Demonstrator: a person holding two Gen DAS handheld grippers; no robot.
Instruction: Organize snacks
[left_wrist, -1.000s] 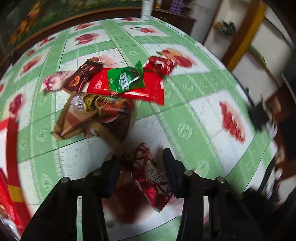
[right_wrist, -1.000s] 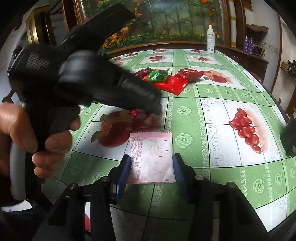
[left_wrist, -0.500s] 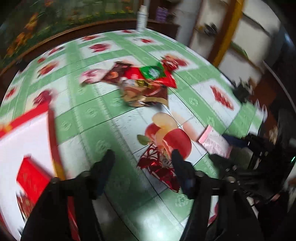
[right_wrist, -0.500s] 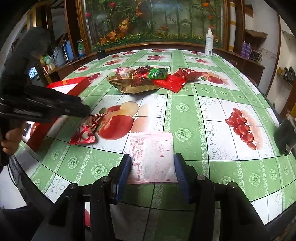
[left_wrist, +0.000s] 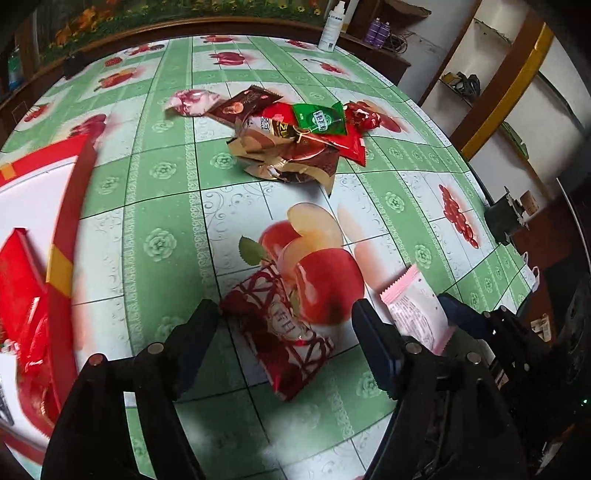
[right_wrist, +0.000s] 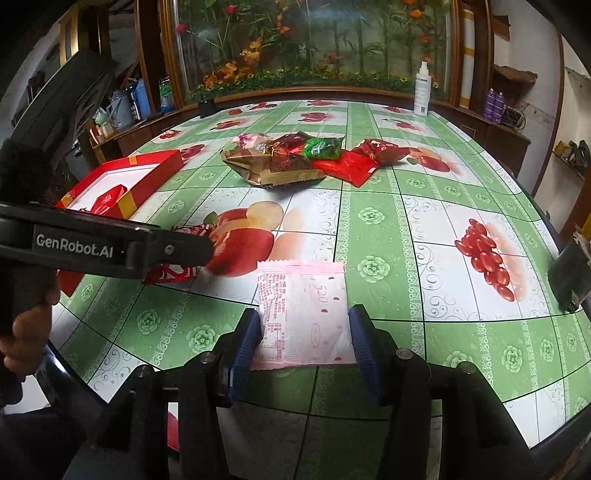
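The table under a green-and-white fruit-print oilcloth (right_wrist: 380, 221) bore a pink foil sachet (right_wrist: 303, 314) between the right gripper's (right_wrist: 303, 341) jaws, a red-and-white latticed packet (left_wrist: 280, 332) between the left gripper's (left_wrist: 286, 339), and a heap of mixed wrappers (right_wrist: 295, 158) well beyond both.

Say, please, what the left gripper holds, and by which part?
Nothing. The left gripper has just been opening; the red patterned packet lies loose between its jaws.

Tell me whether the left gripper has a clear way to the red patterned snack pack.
Probably yes: the left gripper is open with the red patterned snack pack lying flat between its fingers, nothing on top.
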